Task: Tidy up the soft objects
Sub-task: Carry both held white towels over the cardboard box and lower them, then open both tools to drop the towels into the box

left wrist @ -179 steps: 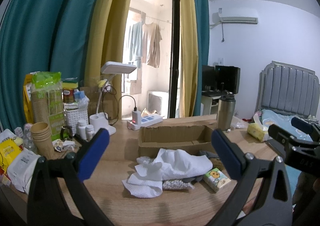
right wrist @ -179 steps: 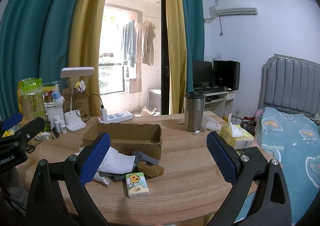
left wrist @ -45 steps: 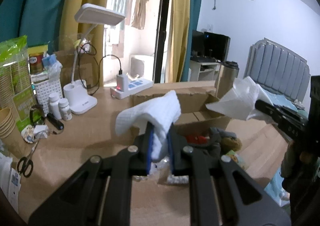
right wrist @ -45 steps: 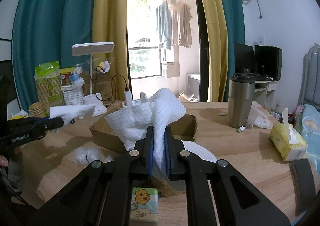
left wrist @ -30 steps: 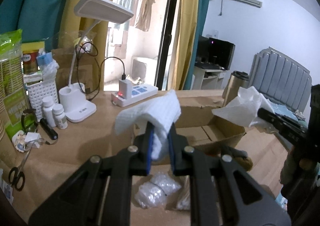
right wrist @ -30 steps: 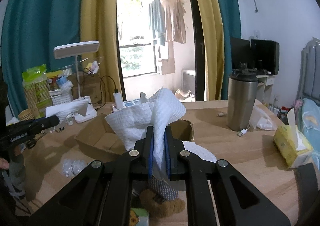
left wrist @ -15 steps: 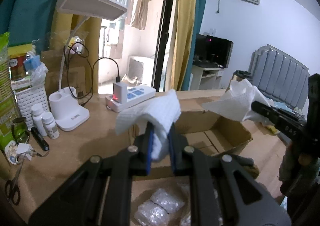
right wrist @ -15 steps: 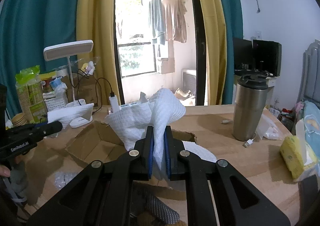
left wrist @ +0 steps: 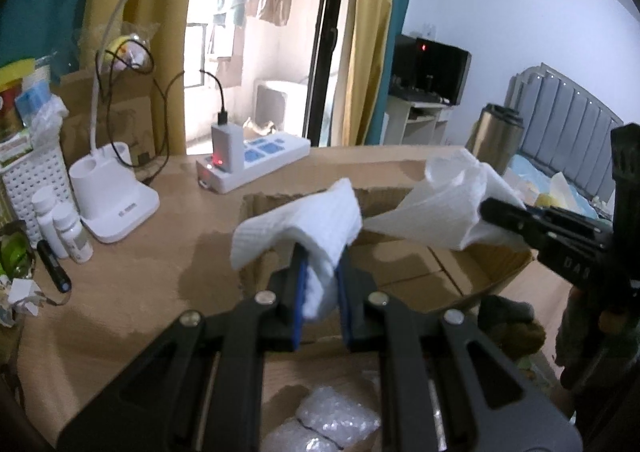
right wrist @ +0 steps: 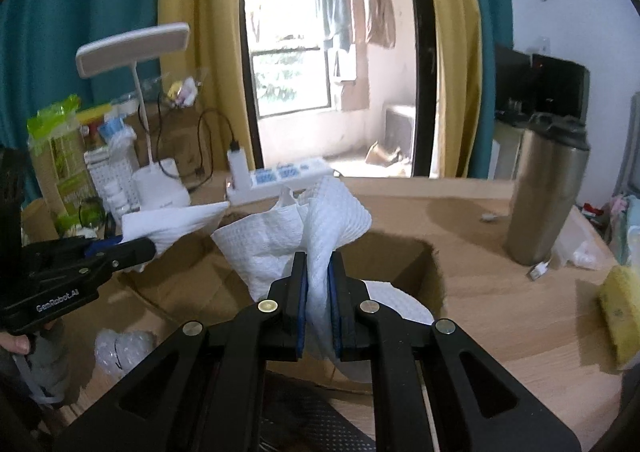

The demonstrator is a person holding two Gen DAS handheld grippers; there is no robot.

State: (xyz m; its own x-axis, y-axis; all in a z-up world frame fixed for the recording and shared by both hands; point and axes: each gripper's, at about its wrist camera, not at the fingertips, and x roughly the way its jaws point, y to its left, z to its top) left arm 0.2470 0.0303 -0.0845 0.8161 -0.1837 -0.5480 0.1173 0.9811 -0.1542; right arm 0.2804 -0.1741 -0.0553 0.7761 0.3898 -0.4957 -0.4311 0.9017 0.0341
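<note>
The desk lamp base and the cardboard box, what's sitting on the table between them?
In the left wrist view, the white power strip, with a charger plugged in, lies between the lamp base and the cardboard box, toward the back; nearer, bare wood.

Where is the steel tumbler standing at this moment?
In the right wrist view, the steel tumbler stands upright at the right side of the wooden table, beyond and to the right of the cardboard box.

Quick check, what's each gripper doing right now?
Left gripper: shut on a white textured paper towel.
Right gripper: shut on a second white textured paper towel, over the brown cardboard box.
</note>
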